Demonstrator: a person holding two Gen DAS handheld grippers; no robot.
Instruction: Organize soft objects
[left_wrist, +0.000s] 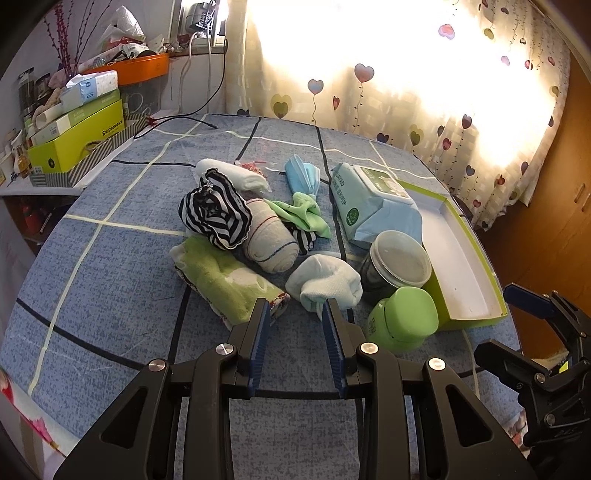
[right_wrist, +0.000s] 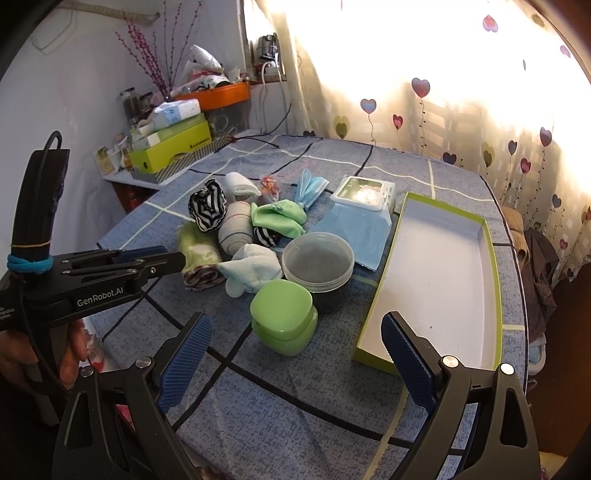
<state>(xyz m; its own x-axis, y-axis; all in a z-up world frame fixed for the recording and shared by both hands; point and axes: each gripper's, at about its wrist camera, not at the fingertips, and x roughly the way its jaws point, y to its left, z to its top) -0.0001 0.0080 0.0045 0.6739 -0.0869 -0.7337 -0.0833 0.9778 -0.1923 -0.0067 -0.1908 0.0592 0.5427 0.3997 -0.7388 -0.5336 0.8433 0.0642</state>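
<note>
Both grippers, left gripper (left_wrist: 295, 310) part-open and right gripper (right_wrist: 295, 332) wide, hold nothing; nearest, the light, squashy pale-blue balled sock (left_wrist: 325, 286) suits a mid-bundle pinch.

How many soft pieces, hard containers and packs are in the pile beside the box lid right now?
Rolled or bundled cloth pieces: 7, from the green towel to the pale blue sock.
Face mask: 1
Wipes pack: 1
Hard containers: 2, the clear-lidded jar and the green tub.
Total: 11
</note>
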